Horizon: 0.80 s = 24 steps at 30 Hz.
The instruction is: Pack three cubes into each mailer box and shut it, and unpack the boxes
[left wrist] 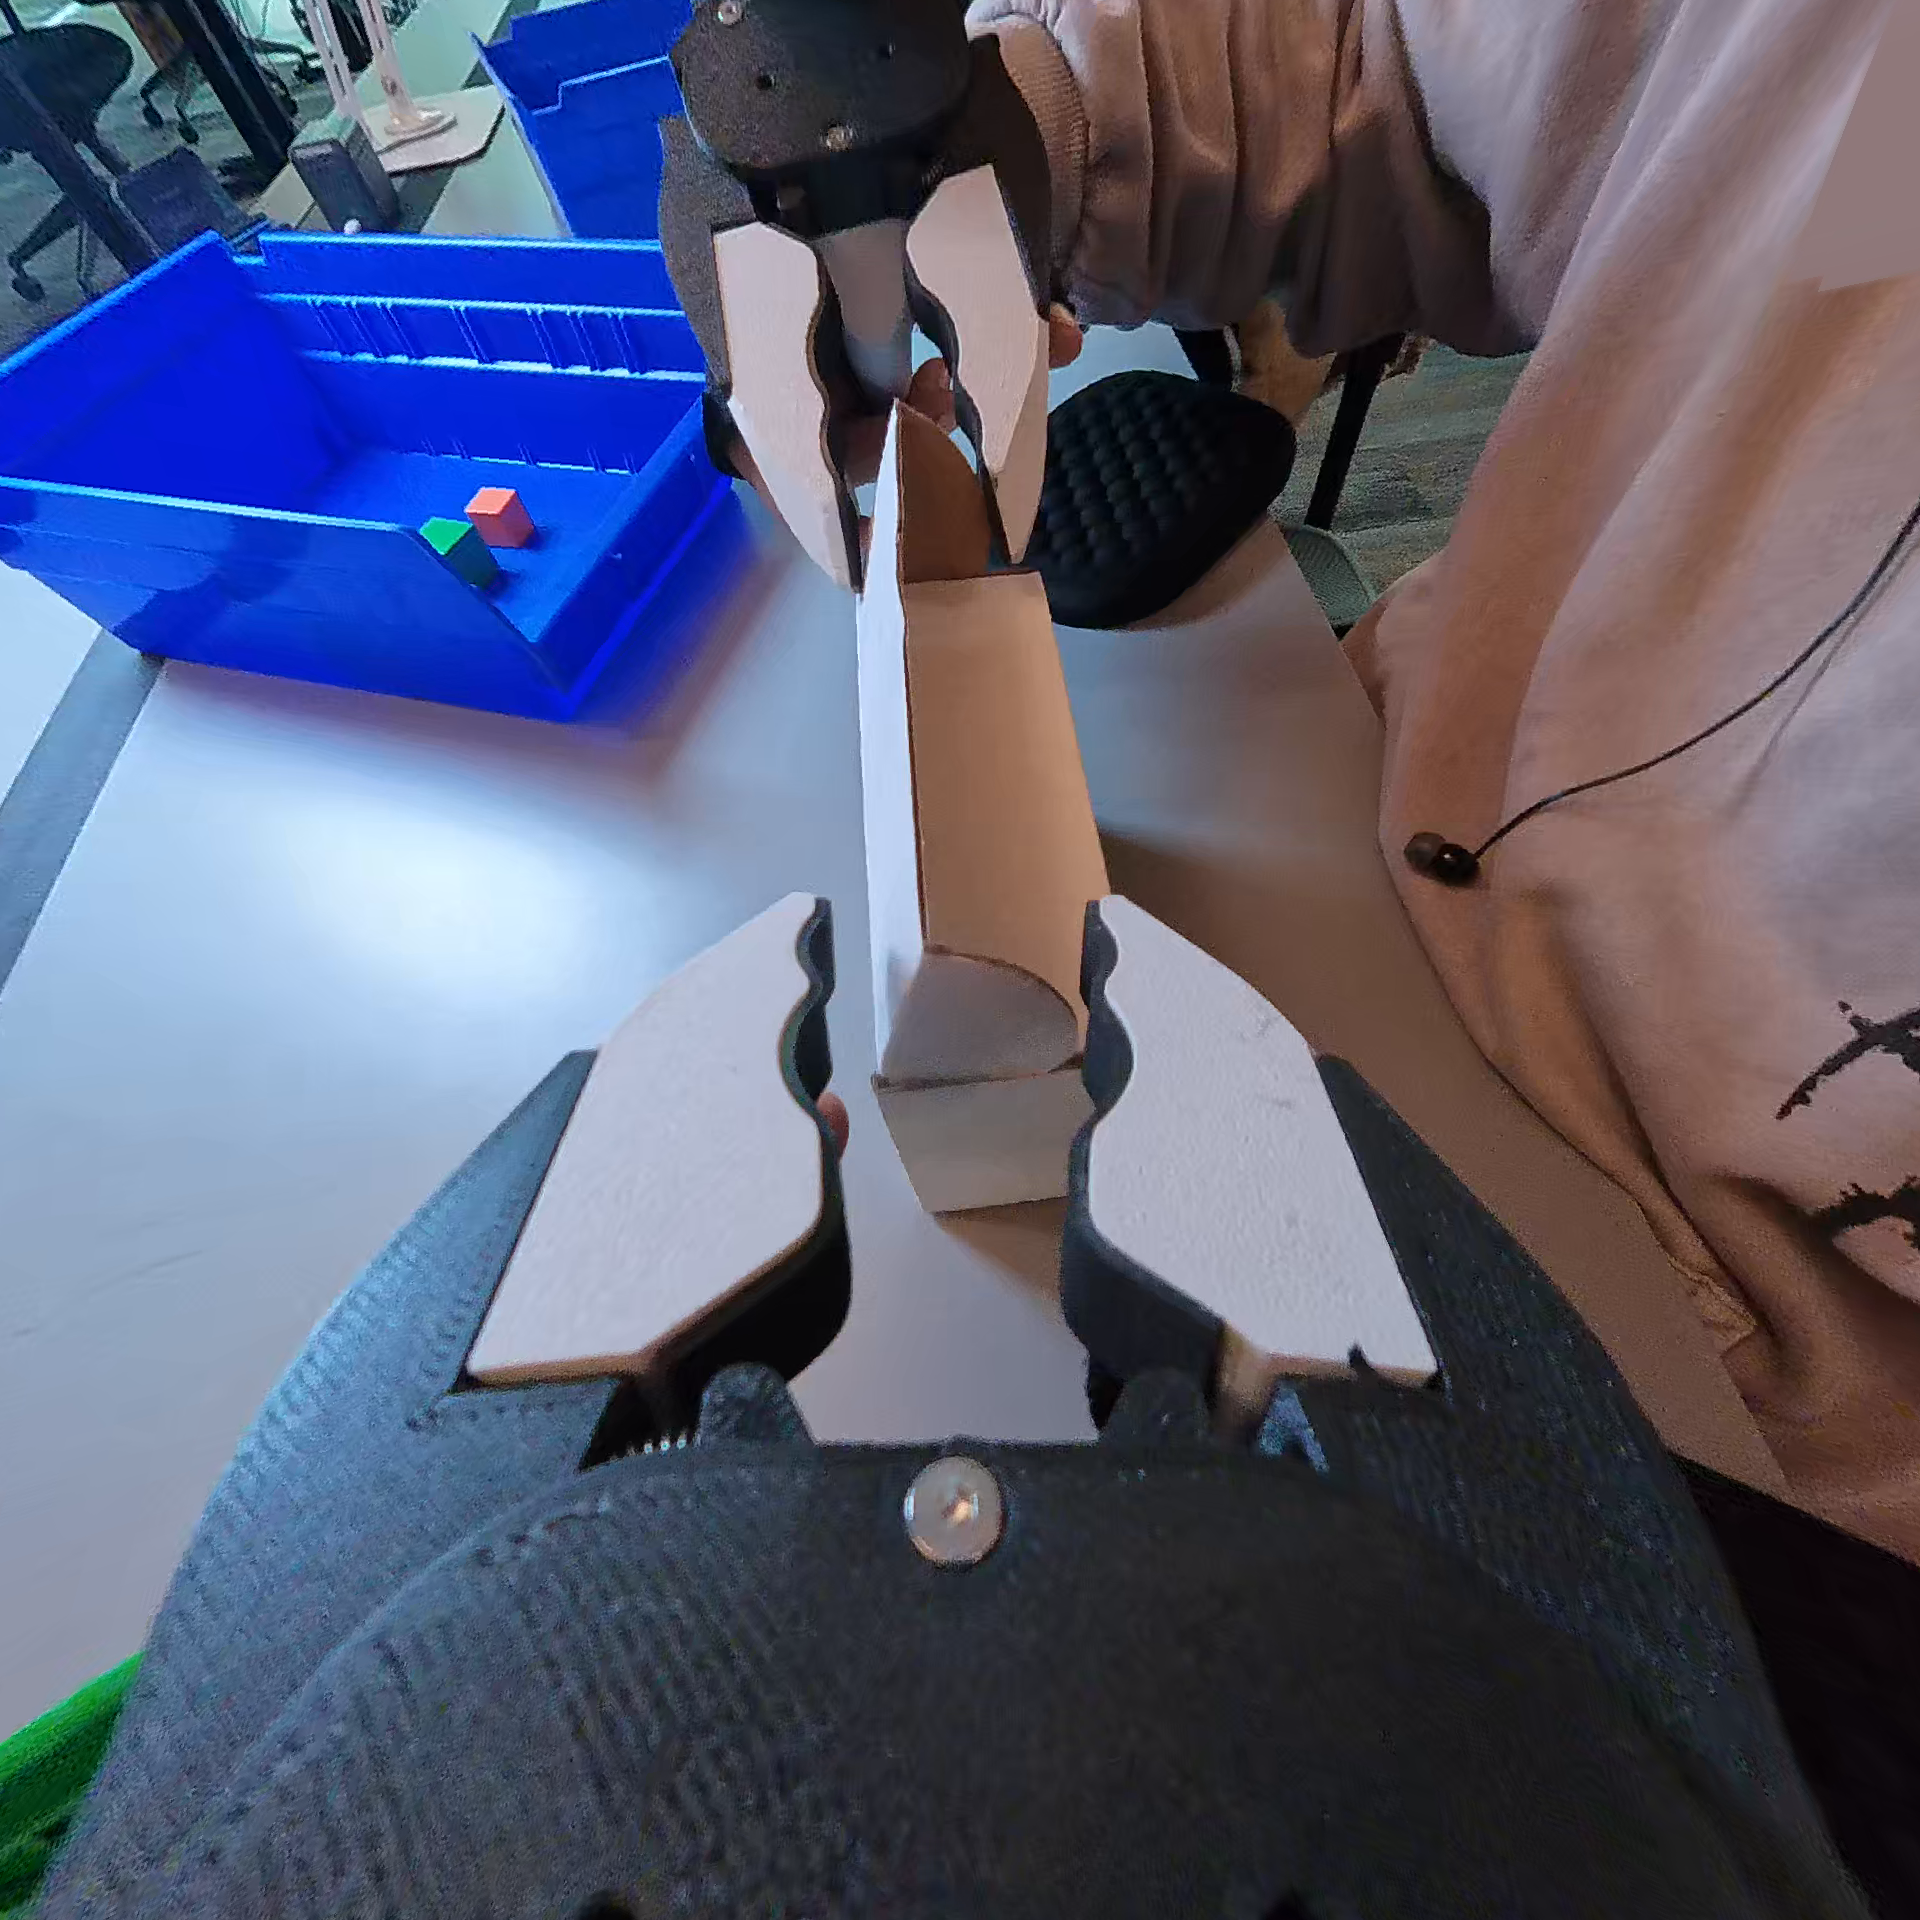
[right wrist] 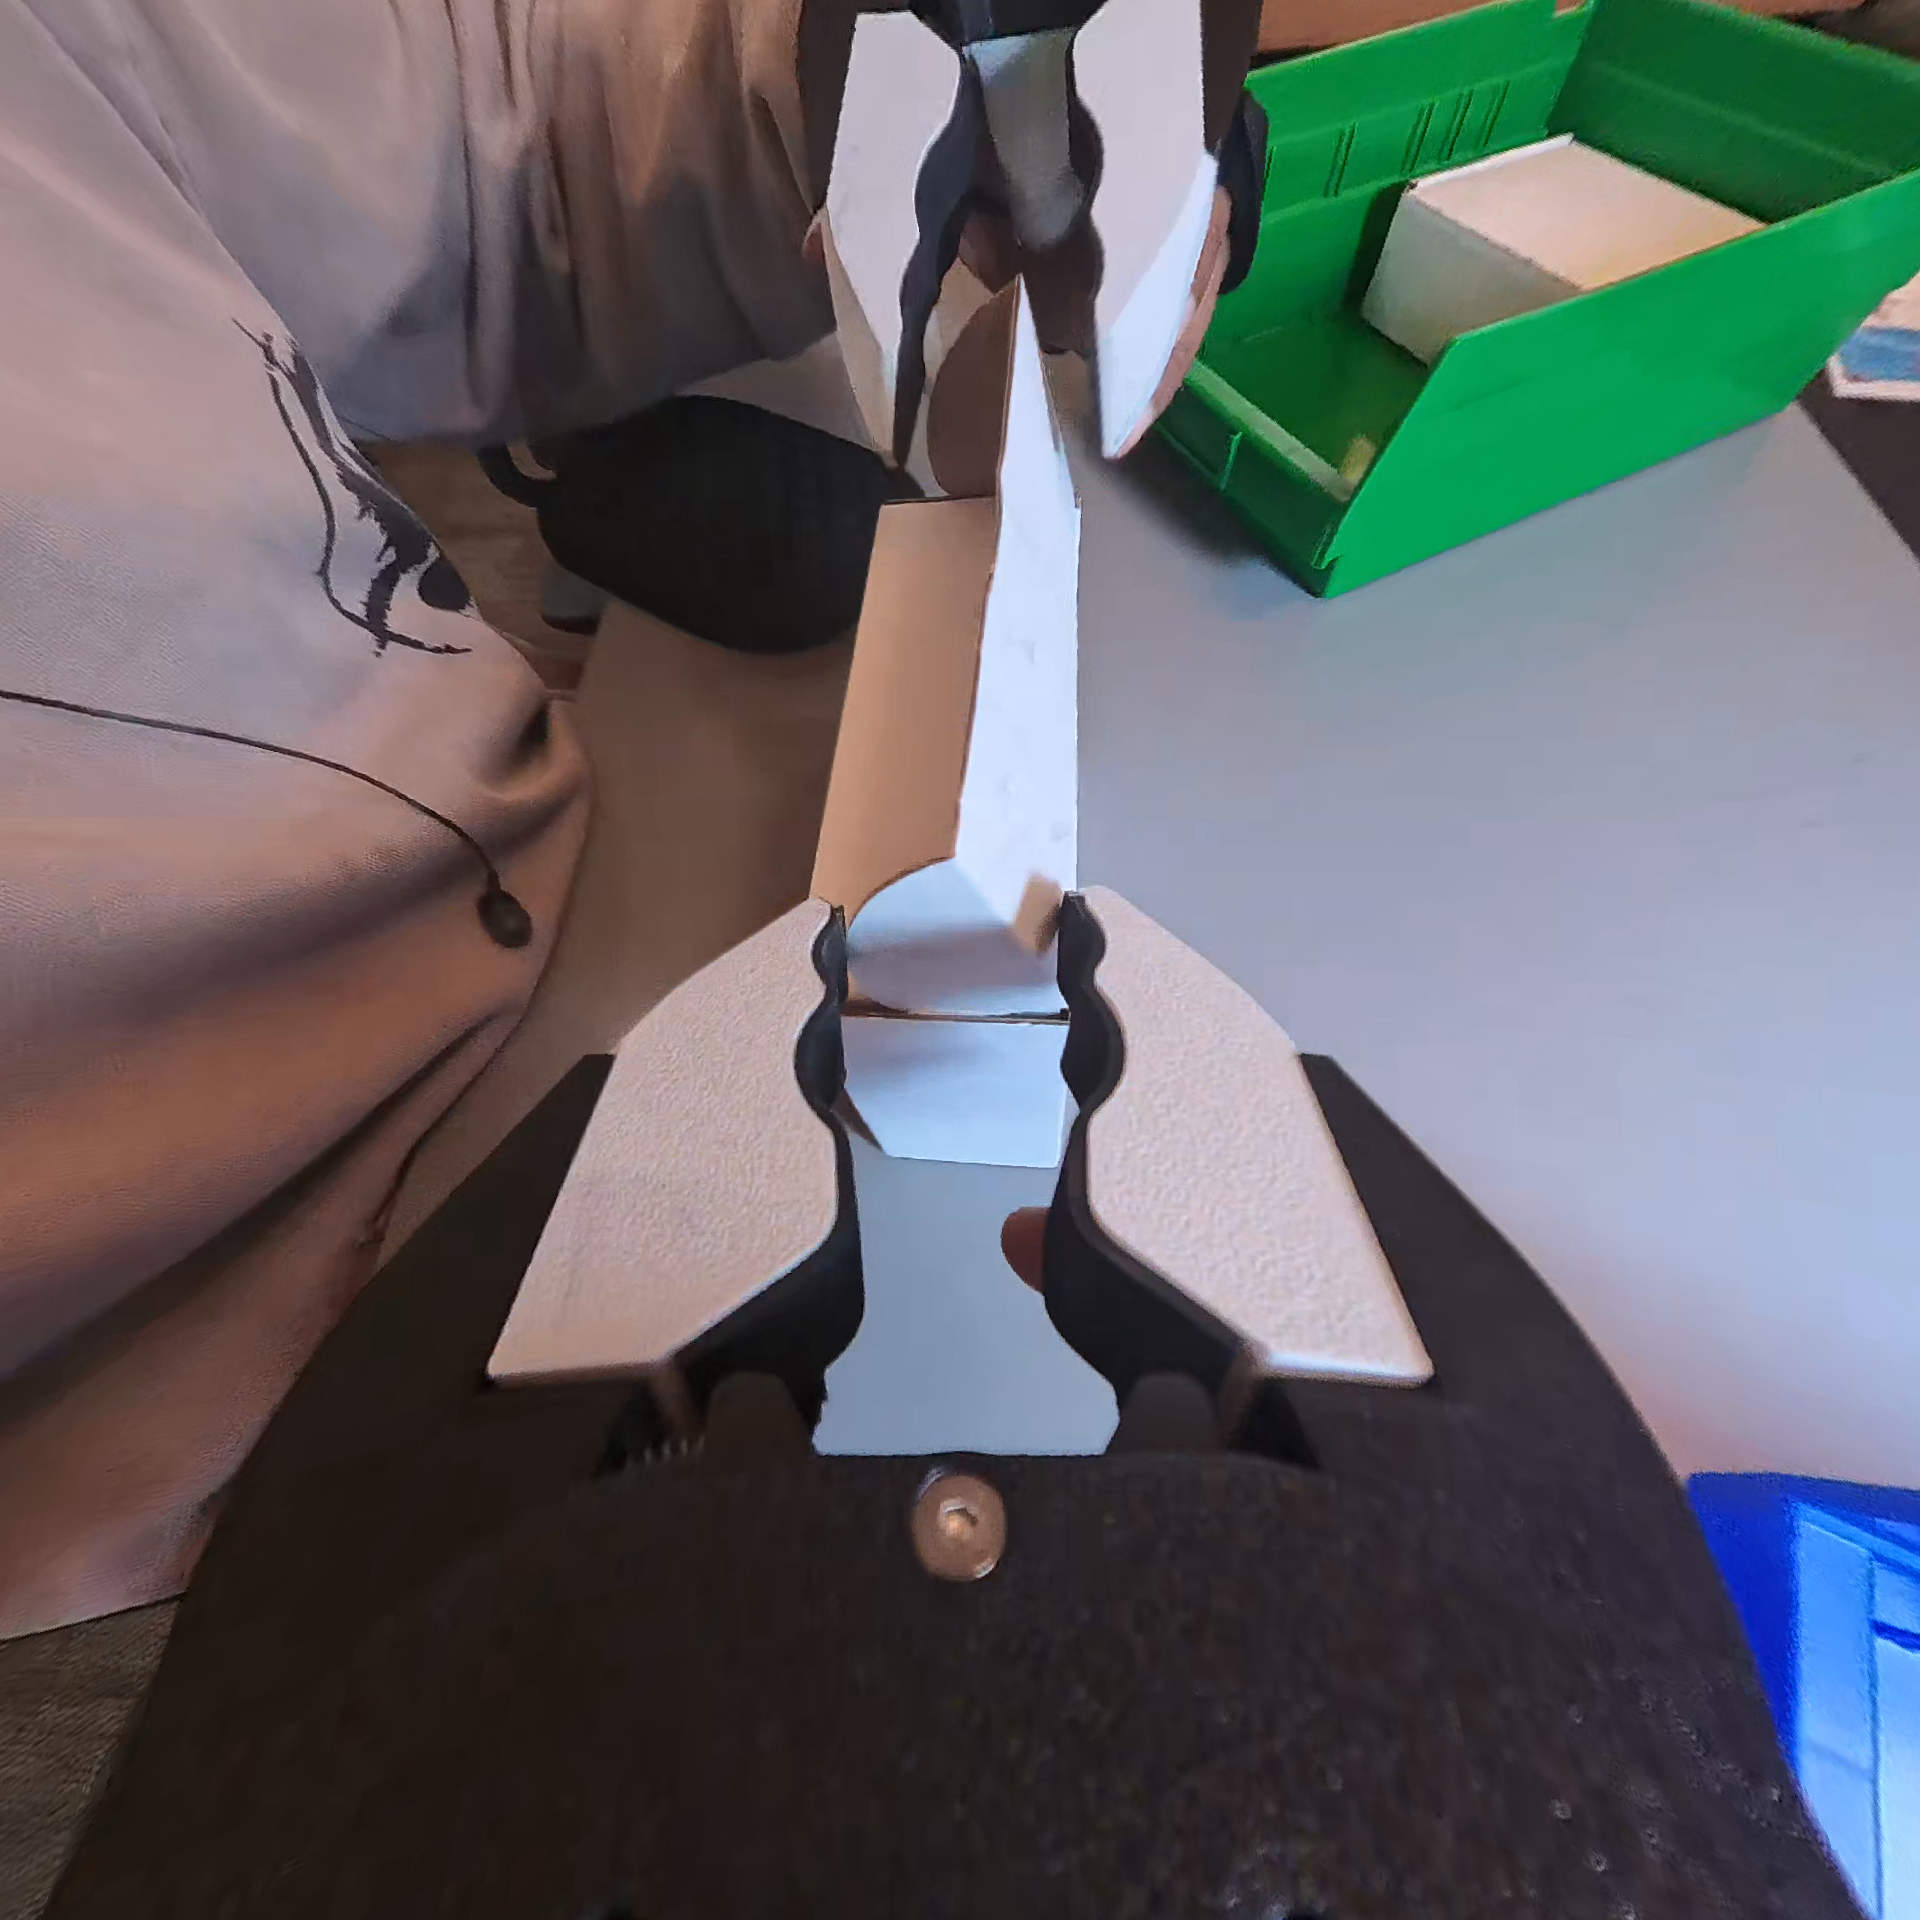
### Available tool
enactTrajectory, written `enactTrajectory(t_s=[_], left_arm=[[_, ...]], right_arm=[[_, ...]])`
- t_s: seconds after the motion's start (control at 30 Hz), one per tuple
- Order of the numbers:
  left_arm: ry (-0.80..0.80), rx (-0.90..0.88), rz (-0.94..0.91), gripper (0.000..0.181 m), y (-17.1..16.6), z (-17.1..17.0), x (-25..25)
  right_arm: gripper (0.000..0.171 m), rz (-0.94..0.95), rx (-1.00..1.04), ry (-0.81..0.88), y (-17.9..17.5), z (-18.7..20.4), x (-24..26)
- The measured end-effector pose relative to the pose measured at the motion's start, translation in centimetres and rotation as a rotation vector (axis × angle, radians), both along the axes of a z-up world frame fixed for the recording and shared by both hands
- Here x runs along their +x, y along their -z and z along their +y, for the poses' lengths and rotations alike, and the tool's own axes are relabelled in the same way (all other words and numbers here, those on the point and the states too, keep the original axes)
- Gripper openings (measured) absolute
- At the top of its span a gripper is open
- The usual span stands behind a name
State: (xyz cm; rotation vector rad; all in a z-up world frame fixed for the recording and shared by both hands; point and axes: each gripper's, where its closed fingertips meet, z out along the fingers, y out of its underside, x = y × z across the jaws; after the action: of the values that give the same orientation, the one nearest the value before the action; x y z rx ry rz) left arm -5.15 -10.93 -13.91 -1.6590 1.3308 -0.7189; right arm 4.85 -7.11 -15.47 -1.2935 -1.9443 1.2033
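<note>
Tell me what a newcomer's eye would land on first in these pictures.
First, the white mailer box mid-table, lid raised on edge, with the left gripper and the right gripper at its opposite ends. Next, the blue bin holding a red cube and a green cube.

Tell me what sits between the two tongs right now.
The open mailer box spans the gap, one end at the left tongs, the other at the right tongs. The left wrist view shows it best.

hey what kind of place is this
Likely an office or lab workspace: a pale worktable carrying a blue bin and a green bin, with rolling office chairs behind.
</note>
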Motion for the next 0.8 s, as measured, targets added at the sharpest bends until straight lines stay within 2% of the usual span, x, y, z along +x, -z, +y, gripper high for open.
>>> enactTrajectory(t_s=[0.13,0.27,0.33,0.53,0.8], left_arm=[[0.037,0.009,-0.006,0.049,-0.8,-0.8,-1.1],[0.038,-0.015,0.02,0.043,0.0,-0.3,-1.4],[0.055,-0.023,0.025,0.033,0.3,-0.3,-0.9],[0.04,-0.025,0.004,0.032,0.4,-0.2,-0.2],[-0.016,0.109,0.12,0.033,1.3,-0.6,-0.1]], right_arm=[[0.041,0.013,0.011,-0.017,0.0,-0.2,0.2],[0.044,0.014,0.008,-0.05,-0.6,-0.3,0.1],[0.037,0.004,0.027,-0.064,-0.6,-0.3,-0.1],[0.035,-0.001,-0.002,-0.035,-0.6,-0.3,-0.2],[0.036,0.091,0.309,-0.031,0.2,-0.7,0.1]])
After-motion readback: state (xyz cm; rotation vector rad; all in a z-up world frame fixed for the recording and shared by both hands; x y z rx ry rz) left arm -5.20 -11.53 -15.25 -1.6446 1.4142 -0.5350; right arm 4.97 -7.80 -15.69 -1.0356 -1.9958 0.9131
